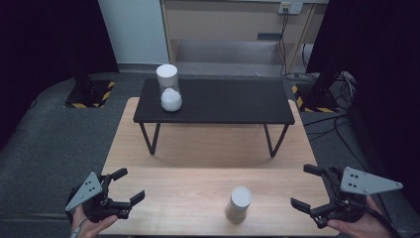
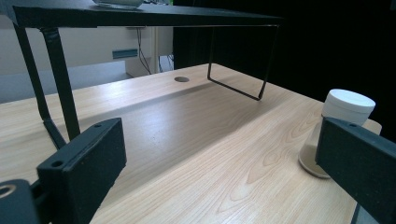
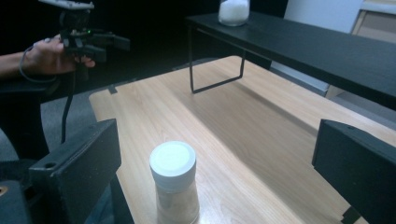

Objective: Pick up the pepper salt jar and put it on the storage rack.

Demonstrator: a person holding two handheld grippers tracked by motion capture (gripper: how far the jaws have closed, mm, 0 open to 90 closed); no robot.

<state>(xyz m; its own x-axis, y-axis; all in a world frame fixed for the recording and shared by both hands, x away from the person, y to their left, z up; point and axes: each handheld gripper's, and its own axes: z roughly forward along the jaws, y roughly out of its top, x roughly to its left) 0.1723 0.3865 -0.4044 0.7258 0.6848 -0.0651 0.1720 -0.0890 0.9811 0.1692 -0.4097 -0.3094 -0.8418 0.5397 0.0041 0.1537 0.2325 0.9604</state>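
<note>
- A small jar with a white lid stands upright on the wooden table, low and right of centre in the high view, near the table's front edge.
- It is tall and narrow, so I judge that a jaw brushing its side on the way in could tip it, and with the edge so near it might roll off.
- The right gripper, at the lower right of the high view, has its jaws wide apart and holds nothing. In the right gripper view the jar sits low in the frame between the two jaws but touches neither.
- The left gripper, at the lower left, also has its jaws spread and empty. The jar is well apart from it, at the right edge of the left gripper view, partly behind that jaw.
- A second jar, holding something white, stands on the left end of a black shelf on thin legs in the upper middle.
</note>
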